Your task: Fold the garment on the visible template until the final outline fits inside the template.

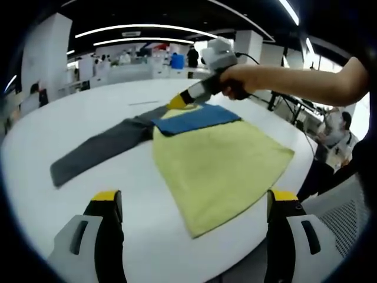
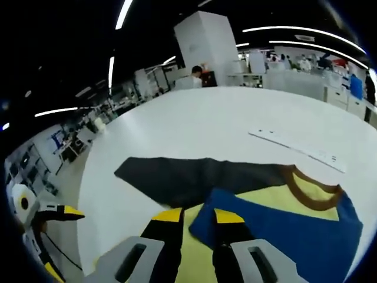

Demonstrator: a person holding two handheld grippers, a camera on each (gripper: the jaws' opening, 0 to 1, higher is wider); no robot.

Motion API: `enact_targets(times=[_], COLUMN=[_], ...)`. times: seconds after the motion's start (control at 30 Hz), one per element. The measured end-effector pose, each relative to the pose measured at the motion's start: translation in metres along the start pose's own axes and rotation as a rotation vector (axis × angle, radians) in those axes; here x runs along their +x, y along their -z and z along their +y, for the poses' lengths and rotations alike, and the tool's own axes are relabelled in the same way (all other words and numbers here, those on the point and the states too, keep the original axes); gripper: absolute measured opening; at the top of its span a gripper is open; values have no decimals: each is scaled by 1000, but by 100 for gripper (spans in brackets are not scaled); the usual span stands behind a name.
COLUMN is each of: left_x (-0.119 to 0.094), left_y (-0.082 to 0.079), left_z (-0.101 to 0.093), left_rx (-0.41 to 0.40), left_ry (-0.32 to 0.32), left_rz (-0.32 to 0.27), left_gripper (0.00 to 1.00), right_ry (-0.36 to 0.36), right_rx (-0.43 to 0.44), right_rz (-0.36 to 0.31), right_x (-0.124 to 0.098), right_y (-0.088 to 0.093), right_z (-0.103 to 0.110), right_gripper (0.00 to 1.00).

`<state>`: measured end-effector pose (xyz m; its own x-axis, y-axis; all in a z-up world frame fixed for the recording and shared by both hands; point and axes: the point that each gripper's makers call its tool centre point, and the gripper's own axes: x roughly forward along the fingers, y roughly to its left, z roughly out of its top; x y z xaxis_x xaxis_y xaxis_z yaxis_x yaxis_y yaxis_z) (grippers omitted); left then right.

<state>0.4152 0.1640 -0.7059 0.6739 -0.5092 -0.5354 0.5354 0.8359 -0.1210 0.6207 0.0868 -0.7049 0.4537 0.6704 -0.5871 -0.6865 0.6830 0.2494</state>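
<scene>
The garment lies flat on the white table [image 1: 88,112]: a yellow body [image 1: 218,165], a dark grey sleeve [image 1: 100,150] stretched out to the left, and a blue sleeve [image 1: 197,119] folded across the chest below the brown collar [image 2: 312,191]. My right gripper [image 1: 177,103], held by a hand, sits at the blue sleeve's end near the grey sleeve. In the right gripper view its jaws [image 2: 198,216] stand close together over the blue sleeve's corner [image 2: 203,227]. My left gripper [image 1: 194,197] is wide open above the near hem, holding nothing.
A thin white strip [image 2: 294,147] lies on the table beyond the collar. The table's rounded edge [image 1: 247,259] runs close to the garment's near corner. A person's arm [image 1: 306,82] reaches in from the right. Desks and people fill the far background.
</scene>
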Motion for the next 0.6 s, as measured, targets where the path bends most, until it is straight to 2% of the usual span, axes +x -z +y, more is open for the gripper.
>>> enact_targets(times=[0.1, 0.23, 0.43, 0.6], left_x=[0, -1, -1, -2], left_y=[-2, -4, -7, -7], left_z=[1, 3, 3, 2], left_rx=[6, 13, 19, 25], left_ry=[-4, -8, -10, -9], left_rz=[-4, -5, -8, -9], left_gripper=[99, 99, 99, 99], right_ry=[-2, 13, 33, 48], right_rx=[-10, -33, -47, -66], right_rz=[6, 10, 14, 19], right_x=[-6, -14, -29, -42], right_y=[2, 5, 12, 17], right_z=[-3, -10, -22, -31], right_gripper=[24, 43, 59, 67])
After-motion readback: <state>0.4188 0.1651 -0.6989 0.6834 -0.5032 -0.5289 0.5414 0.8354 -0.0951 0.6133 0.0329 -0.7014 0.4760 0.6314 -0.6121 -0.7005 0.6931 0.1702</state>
